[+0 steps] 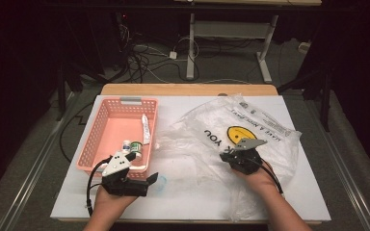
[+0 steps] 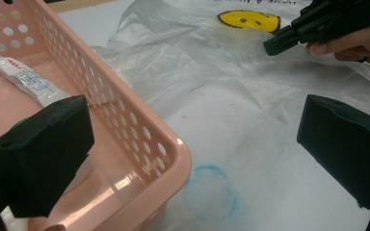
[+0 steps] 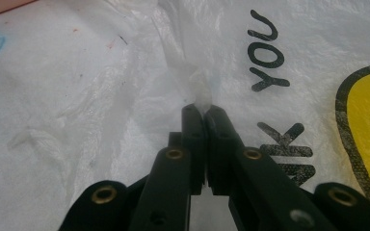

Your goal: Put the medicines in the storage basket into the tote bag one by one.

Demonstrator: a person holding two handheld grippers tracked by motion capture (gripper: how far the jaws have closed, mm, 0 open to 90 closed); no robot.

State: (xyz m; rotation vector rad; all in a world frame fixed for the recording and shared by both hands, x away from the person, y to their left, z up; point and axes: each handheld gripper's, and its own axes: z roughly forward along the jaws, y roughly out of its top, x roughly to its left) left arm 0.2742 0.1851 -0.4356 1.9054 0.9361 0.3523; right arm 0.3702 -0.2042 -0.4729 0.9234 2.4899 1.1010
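Observation:
A clear plastic bag [image 1: 192, 139] printed with a yellow smiley and "THANK YOU" lies crumpled on the right half of the white table. My right gripper [image 1: 226, 155] is shut on a raised fold of the bag [image 3: 101, 96], which sticks up between the tips of the right gripper [image 3: 203, 111]. My left gripper [image 1: 144, 168] stands open at the near right corner of a pink basket [image 1: 89, 139]. One of its jaws is over the inside of the basket [image 2: 173, 144] and the other over the table. A toothpaste tube [image 1: 145, 129] and two small bottles [image 1: 131, 145] lie in the basket.
A faint blue ring [image 2: 209, 192] is drawn on the white table top [image 1: 188, 202] between the basket and the bag. A bare wooden strip [image 1: 188, 89] runs along the far edge. Cables and a desk frame [image 1: 191, 53] stand on the floor beyond.

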